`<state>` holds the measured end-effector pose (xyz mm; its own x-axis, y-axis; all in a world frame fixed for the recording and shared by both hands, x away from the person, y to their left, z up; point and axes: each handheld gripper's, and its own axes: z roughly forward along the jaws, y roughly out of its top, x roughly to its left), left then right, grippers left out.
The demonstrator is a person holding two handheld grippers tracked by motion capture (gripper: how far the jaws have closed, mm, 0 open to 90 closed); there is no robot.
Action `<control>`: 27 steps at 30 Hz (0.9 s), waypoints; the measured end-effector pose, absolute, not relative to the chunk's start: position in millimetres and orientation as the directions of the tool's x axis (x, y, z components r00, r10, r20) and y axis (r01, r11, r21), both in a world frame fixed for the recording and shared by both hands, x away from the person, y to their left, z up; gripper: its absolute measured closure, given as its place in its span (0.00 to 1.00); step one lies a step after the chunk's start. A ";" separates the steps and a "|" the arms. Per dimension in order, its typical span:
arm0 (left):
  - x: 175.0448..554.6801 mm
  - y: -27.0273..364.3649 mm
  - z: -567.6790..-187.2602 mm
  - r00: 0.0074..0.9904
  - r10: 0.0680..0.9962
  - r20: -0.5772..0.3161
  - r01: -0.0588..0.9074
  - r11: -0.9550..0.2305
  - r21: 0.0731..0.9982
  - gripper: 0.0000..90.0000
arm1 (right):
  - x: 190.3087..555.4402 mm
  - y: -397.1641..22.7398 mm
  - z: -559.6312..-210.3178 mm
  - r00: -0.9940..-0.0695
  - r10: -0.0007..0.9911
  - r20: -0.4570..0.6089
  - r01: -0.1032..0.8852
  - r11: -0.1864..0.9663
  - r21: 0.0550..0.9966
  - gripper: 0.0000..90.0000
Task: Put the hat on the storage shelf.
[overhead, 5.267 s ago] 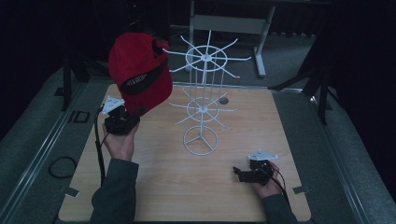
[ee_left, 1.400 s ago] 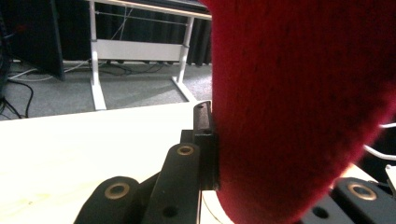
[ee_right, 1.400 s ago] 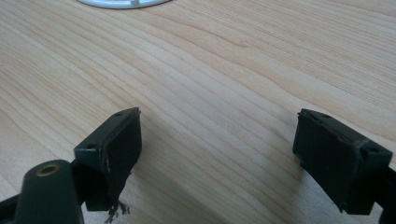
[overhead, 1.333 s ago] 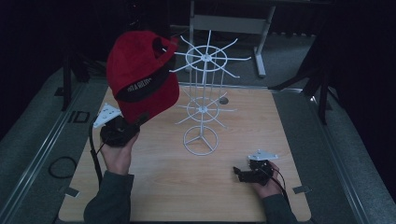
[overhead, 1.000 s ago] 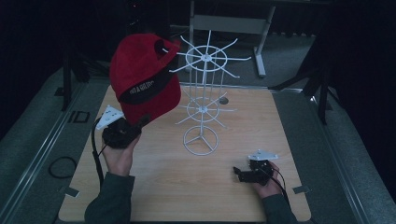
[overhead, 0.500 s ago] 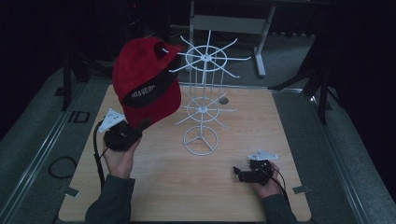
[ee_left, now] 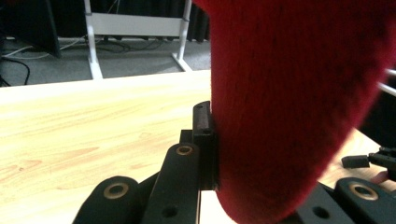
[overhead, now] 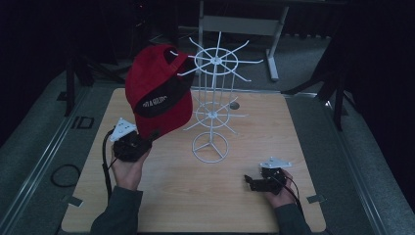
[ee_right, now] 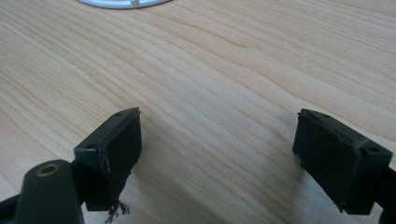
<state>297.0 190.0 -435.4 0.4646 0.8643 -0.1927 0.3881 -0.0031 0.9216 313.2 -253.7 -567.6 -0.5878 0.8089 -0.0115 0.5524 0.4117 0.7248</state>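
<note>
High view: left gripper (jaws clamped) holds red cap aloft.

The cap at upper left of the high view is red cloth, and in the left gripper view its weave looks soft, fuzzy and matt, with a darker band of fabric across it. The bench is pale wood with a visible grain and a smooth, faintly sheened finish. The rack at centre is thin white-coated wire, while the right tool has matt black plastic jaws with slightly rough pads.
</note>
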 end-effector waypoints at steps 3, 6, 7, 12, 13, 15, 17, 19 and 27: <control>297.4 188.9 -439.2 0.465 0.863 -0.198 0.400 -0.005 0.916 0.95 | 313.2 -253.7 -567.6 -0.588 0.809 -0.012 0.552 0.412 0.725 0.17; 297.3 187.7 -442.3 0.466 0.863 -0.195 0.407 -0.013 0.913 0.95 | 313.3 -253.7 -567.6 -0.588 0.809 -0.012 0.552 0.412 0.725 0.17; 297.2 187.2 -443.1 0.465 0.863 -0.196 0.410 -0.014 0.912 0.95 | 313.2 -253.7 -567.6 -0.588 0.809 -0.012 0.553 0.412 0.725 0.17; 297.3 184.9 -446.7 0.467 0.864 -0.190 0.418 -0.026 0.908 0.94 | 313.3 -253.7 -567.6 -0.588 0.809 -0.013 0.551 0.412 0.725 0.17; 297.3 184.9 -446.7 0.467 0.864 -0.190 0.418 -0.026 0.908 0.94 | 313.3 -253.7 -567.6 -0.588 0.809 -0.013 0.551 0.412 0.725 0.17; 297.6 184.2 -448.3 0.465 0.865 -0.189 0.420 -0.027 0.907 0.94 | 313.1 -253.6 -567.6 -0.587 0.809 -0.010 0.554 0.411 0.724 0.17; 297.7 184.6 -449.5 0.464 0.865 -0.190 0.423 -0.028 0.906 0.94 | 313.1 -253.6 -567.6 -0.587 0.809 -0.010 0.554 0.411 0.724 0.17; 297.7 184.8 -450.8 0.463 0.865 -0.191 0.426 -0.029 0.904 0.94 | 313.2 -253.7 -567.6 -0.588 0.809 -0.011 0.552 0.411 0.725 0.17; 298.7 185.9 -455.5 0.467 0.863 -0.192 0.436 -0.035 0.899 0.94 | 313.2 -253.7 -567.6 -0.588 0.809 -0.012 0.553 0.412 0.725 0.17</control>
